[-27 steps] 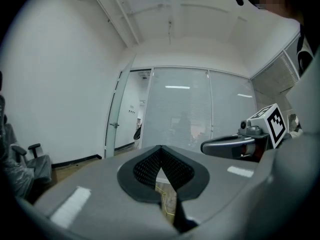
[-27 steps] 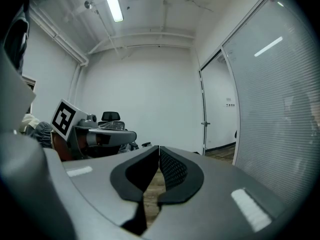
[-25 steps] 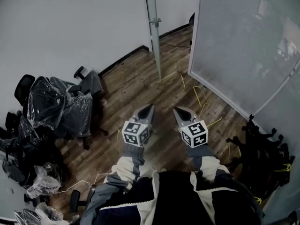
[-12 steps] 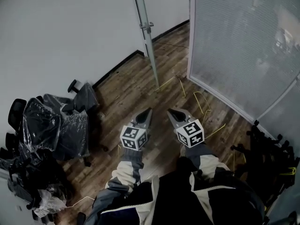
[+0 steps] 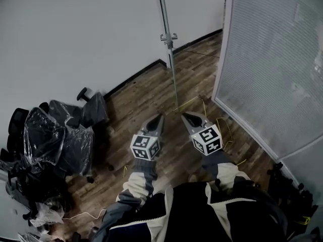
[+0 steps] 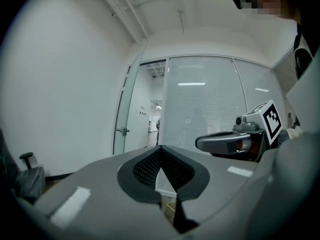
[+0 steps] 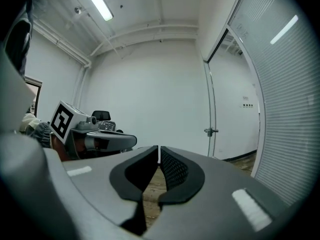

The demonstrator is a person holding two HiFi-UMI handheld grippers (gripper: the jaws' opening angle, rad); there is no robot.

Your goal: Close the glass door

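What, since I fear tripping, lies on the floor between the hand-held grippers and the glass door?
The head view shows only wooden floor there, crossed by a thin yellow cable near the glass door's foot.

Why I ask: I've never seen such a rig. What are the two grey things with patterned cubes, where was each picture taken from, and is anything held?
A person holds a hand tool in each hand: the left gripper and the right gripper. The patterned cubes are parts of them. The head view comes from a camera on the person's head, looking down at the wooden floor. The two gripper views come from cameras riding on each tool, looking along its fingers. Both pairs of fingers are closed, with nothing between them. Ahead stands the open glass door, seen edge-on, beside a frosted glass wall. Plastic-wrapped office chairs stand at the left.
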